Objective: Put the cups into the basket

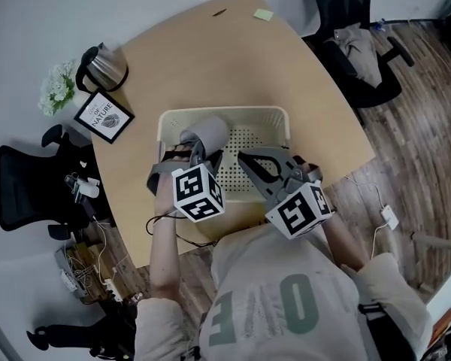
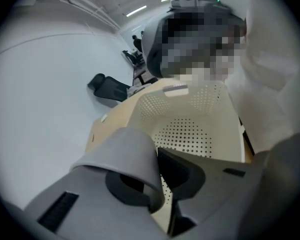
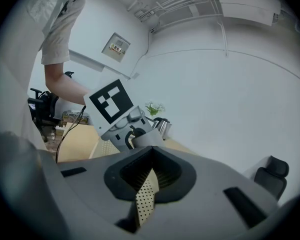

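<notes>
Progress: grey cup (image 1: pixel 208 132) held over basket (image 1: pixel 263 112), not yet dropped; none seen inside.
Grip: left tongs (image 1: pixel 194 149) clench grey cup; right tongs (image 1: pixel 244 157) closed, empty.

Far right of basket (image 1: pixel 283 113) open, cup (image 1: pixel 209 131) filling left side

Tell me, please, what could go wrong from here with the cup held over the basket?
1. The left gripper pinches the grey cup by its wall only, and the cup is tilted. It may slip, or tumble when released and land on its side.
2. The cup hangs near the left back corner of the basket, so it could clip the rim on the way down.
3. The right gripper, shut and empty, sits close by over the basket. The two grippers might bump.
</notes>
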Available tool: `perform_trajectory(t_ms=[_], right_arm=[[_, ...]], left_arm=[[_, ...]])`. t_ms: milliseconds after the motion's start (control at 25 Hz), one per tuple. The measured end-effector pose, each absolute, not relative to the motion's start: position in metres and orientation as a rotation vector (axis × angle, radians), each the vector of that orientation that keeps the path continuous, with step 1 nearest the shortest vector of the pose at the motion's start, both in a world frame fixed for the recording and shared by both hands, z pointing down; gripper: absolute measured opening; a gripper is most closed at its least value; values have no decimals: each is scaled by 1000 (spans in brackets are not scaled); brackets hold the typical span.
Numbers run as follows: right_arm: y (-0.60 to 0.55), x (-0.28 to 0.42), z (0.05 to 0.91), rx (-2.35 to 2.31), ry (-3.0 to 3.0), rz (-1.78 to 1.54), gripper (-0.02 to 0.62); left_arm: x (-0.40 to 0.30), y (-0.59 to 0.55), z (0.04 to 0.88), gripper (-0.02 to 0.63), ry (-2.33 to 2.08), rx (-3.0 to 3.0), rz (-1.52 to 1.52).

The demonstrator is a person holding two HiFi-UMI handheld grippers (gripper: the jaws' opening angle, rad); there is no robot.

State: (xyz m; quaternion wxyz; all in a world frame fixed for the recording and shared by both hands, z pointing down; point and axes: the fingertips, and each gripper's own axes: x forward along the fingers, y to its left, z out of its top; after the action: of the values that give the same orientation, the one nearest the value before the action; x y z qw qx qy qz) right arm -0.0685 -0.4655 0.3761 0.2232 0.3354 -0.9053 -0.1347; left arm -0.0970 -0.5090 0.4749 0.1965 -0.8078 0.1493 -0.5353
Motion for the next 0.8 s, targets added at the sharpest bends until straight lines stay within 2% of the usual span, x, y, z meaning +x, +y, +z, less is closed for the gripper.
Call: perform_trajectory(t_ms=[440,800], right_arm=[[-458,-59,389,990,-2463,-309,-2],[-458,-38,403,1087,-2438,-221,-2]], left_arm=[[-120,-481,569,61,-177,-2054,-1873],[-125,-472,612,61,-484,-1777,-2001]])
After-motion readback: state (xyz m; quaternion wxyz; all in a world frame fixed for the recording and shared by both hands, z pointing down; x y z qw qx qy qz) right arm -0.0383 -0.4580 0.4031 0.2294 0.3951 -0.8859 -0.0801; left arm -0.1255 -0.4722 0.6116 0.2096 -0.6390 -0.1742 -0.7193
